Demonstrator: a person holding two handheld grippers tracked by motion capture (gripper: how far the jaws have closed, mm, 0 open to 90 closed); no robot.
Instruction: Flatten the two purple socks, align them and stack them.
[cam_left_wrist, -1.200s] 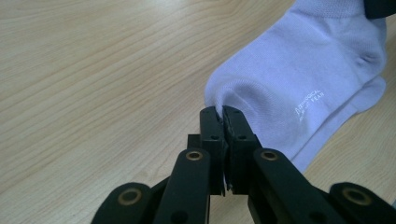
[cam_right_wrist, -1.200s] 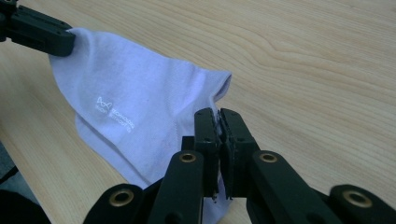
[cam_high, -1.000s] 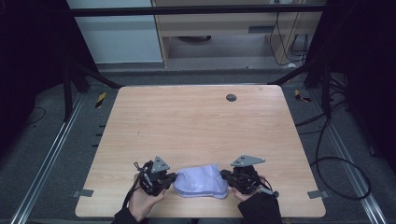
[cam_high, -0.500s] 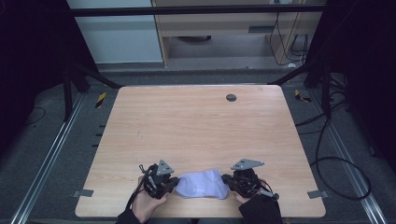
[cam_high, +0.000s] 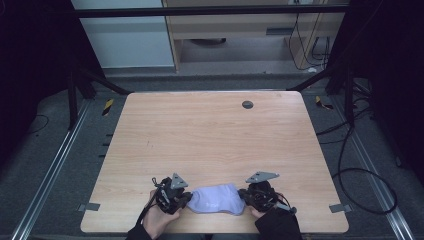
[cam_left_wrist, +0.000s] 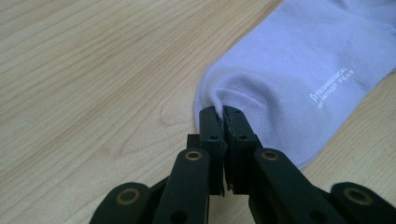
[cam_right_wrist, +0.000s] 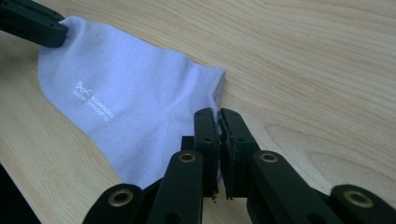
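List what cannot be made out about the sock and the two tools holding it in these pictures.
- Sock, high view: its white print is too small to read.
- Sock, left gripper view: the far end is cut off by the top and right edges.
- Pinched fabric: hidden between the shut jaws of the left tool and the right tool.
- Person's hand, high view: the forearm is cut off by the bottom edge.

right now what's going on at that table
A person holds a pale lilac sock at the near edge of the wooden table, one gripper at each end. The left gripper is shut on a pinch of fabric at one end, and the right gripper is shut on the edge at the other. The sock lies flat between them, white lettering facing up. A small dark round disc sits near the far edge.
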